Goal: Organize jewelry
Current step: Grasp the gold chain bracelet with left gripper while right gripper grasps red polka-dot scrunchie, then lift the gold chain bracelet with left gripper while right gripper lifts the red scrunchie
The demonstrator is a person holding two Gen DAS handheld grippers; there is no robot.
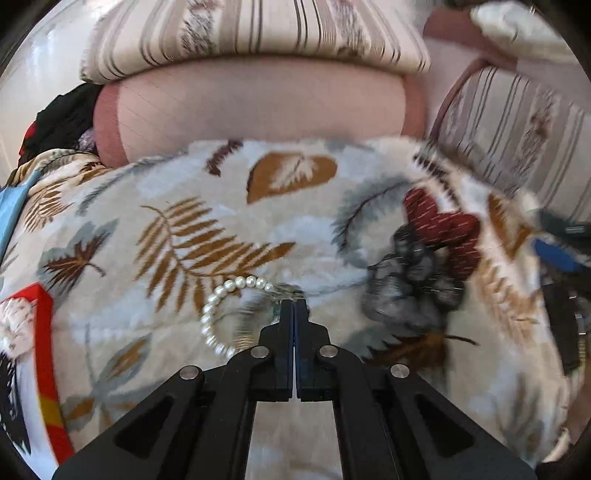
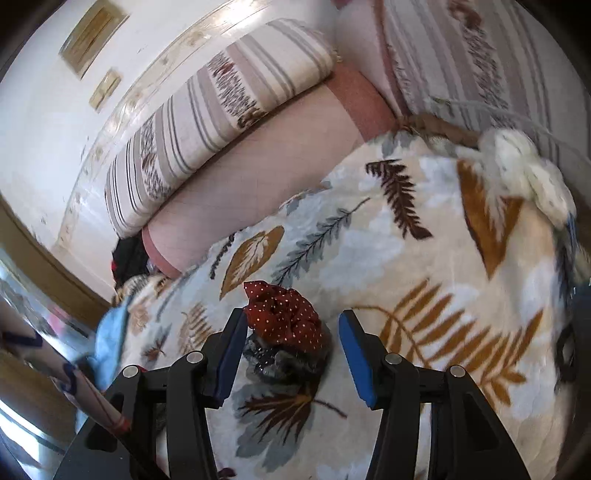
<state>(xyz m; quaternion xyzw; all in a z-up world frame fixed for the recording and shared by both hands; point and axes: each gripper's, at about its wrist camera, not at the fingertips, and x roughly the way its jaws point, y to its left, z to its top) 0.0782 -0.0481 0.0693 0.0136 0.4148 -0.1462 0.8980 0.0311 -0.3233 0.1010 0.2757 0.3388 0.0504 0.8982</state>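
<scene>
- The pearl bracelet point(image 1: 225, 310) is a loop of small round white beads, glossy, with a metallic link or clasp at the end nearest the fingertips; that end is blurred and hard to read.
- It lies curled on the leaf-print blanket point(image 1: 177, 221) covering the bed, toward the near edge, and its lower part is hidden behind the left gripper point(image 1: 294, 306).
- The left gripper's fingers are pressed together and appear to pinch the bracelet's clasp end at their tips.
- The right gripper point(image 2: 291, 332) has its blue-padded fingers point(image 2: 354, 354) spread wide, holding nothing.
- Between those fingers sit a red dotted scrunchie point(image 2: 284, 317) and, touching it on the near side, a dark grey scrunchie point(image 2: 277, 363), partly hidden.
- A red-edged box point(image 1: 44, 362) is cut off at the blanket's left edge; its contents are unclear.
- Striped cushions point(image 1: 251, 33) lie along the far edge.
</scene>
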